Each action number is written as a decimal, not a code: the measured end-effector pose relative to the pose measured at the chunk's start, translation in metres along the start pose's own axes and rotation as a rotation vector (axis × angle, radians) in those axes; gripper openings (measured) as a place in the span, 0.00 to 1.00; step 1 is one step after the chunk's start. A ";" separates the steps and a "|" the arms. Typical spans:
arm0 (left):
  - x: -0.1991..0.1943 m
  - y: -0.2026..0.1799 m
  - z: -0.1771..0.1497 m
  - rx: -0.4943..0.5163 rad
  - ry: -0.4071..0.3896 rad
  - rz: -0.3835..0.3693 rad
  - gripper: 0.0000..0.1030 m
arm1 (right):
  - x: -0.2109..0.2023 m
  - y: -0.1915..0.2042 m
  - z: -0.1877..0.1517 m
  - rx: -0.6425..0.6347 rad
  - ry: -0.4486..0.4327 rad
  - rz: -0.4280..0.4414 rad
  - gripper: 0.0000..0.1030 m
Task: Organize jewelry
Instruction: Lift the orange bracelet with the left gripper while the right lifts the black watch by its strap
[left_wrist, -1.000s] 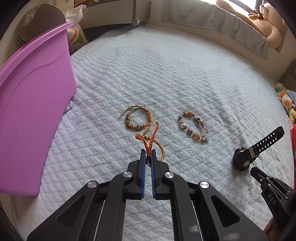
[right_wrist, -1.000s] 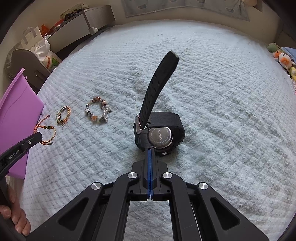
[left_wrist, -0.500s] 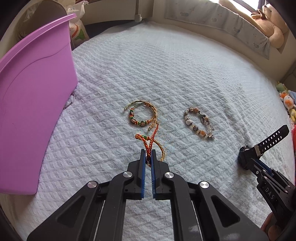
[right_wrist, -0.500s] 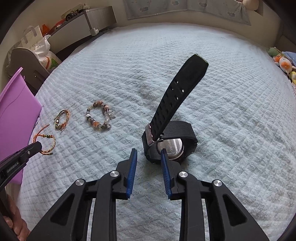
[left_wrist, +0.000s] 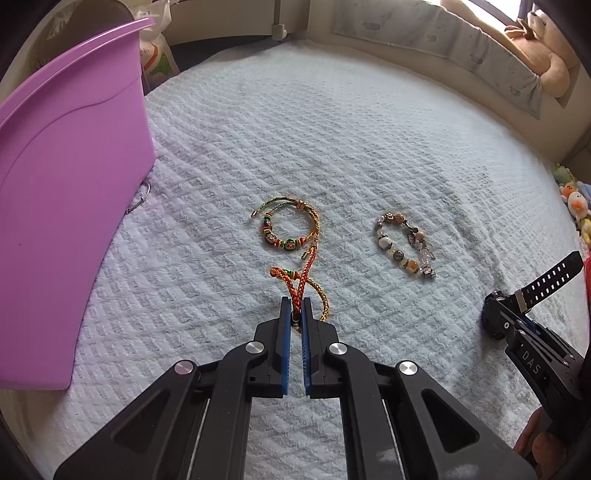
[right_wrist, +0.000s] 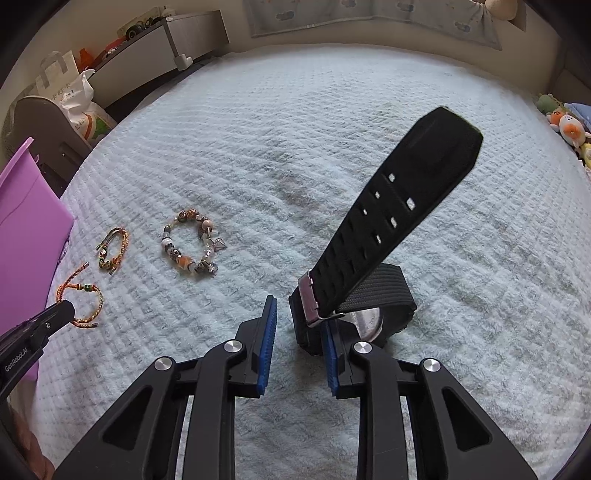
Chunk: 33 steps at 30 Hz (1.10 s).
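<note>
My left tongs (left_wrist: 295, 317) clamp the braided cord bracelet (left_wrist: 303, 284). My right tongs (right_wrist: 299, 325) are closing around the black watch (right_wrist: 354, 314), not yet gripping. Next, I judge, both go into the purple bin (left_wrist: 66, 192) at far left.

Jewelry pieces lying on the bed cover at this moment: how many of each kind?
Braided cord bracelets: 2, one loose, one pinched in the left gripper
Beaded charm bracelet: 1
Black watch: 1
Total: 4

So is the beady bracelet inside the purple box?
No, the beaded bracelet lies out on the white blanket, well away from the purple box, with a braided bracelet between them.
</note>
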<state>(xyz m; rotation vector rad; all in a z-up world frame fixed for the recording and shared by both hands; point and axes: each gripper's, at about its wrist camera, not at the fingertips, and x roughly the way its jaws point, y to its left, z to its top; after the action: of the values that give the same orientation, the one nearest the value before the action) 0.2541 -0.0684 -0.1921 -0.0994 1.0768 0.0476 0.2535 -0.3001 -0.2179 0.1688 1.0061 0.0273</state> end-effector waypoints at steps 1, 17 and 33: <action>0.000 0.000 0.000 -0.001 0.001 0.002 0.06 | 0.001 0.000 0.000 0.000 0.000 -0.003 0.15; -0.013 -0.006 -0.001 0.016 -0.020 -0.007 0.06 | -0.016 -0.001 -0.003 -0.002 -0.022 0.011 0.09; -0.110 -0.012 -0.010 0.019 -0.044 0.004 0.06 | -0.112 0.009 -0.017 -0.080 -0.020 0.074 0.09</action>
<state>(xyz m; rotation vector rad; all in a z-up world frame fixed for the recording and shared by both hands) 0.1944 -0.0807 -0.0992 -0.0792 1.0331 0.0432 0.1790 -0.3000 -0.1314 0.1332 0.9768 0.1329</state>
